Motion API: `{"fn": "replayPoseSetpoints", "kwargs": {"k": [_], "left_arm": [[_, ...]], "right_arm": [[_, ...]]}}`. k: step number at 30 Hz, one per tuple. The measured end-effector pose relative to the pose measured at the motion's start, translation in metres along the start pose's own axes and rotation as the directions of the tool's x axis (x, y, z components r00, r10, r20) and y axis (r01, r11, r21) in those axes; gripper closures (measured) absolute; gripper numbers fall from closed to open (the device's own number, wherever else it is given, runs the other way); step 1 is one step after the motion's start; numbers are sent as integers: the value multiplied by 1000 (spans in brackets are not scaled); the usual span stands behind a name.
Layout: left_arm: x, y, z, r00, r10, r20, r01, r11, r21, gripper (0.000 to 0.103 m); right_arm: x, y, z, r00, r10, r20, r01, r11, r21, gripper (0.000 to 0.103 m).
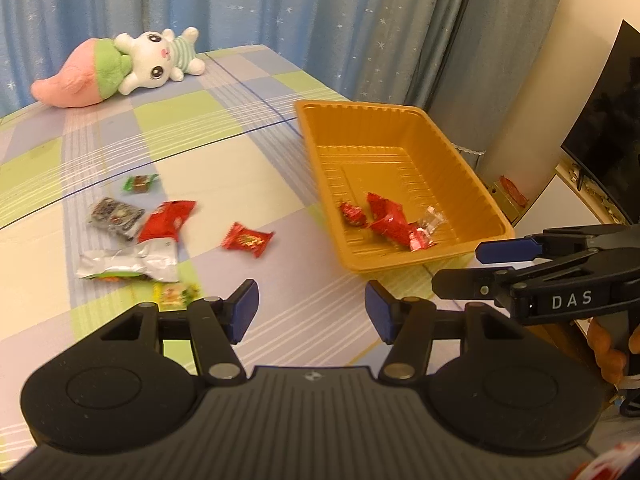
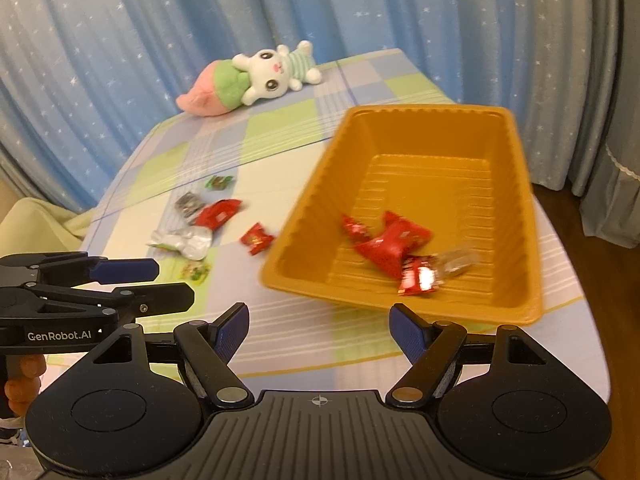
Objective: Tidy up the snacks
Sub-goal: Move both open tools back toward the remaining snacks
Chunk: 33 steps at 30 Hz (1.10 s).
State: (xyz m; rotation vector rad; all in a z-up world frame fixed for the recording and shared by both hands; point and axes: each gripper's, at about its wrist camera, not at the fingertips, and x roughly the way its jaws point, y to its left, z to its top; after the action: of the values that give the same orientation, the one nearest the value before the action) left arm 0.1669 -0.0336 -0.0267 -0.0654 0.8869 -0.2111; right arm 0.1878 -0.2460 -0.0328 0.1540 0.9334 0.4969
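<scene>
Clear wrapper [image 2: 456, 262] in orange tray [image 2: 320, 184] smeared, unreadable.

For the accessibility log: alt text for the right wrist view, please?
An orange tray holding a few red snacks sits on a checked cloth, with more snacks loose to its left. The right gripper is open and empty in the foreground; a plush toy lies behind.

A plush rabbit [image 1: 152, 60] lies on the checked tablecloth [image 1: 240, 128] before starry blue curtains [image 1: 280, 0], a dark screen [image 1: 604, 120] to the right
</scene>
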Motion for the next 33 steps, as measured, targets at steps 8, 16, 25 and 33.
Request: {"fn": "replayPoseSetpoints", "kwargs": {"k": [8,16,25,33], "left_arm": [[-21,44,-16,1000,25,-5,-26,999,-28,47],[-33,90,-27,998,58,-21,-59,997,-47,47],[-37,131,-34,996,81,-41,-84,994,-71,47],[-34,158,-40,994,96,-59,-102,990,-95,47]], "right_arm": [[19,45,-6,1000,17,-22,-17,1000,-18,26],[41,86,-6,999,33,-23,-34,998,-45,26],[76,122,-5,997,56,-46,-60,994,-88,26],[107,138,-4,995,73,-66,-81,990,-117,26]]}}
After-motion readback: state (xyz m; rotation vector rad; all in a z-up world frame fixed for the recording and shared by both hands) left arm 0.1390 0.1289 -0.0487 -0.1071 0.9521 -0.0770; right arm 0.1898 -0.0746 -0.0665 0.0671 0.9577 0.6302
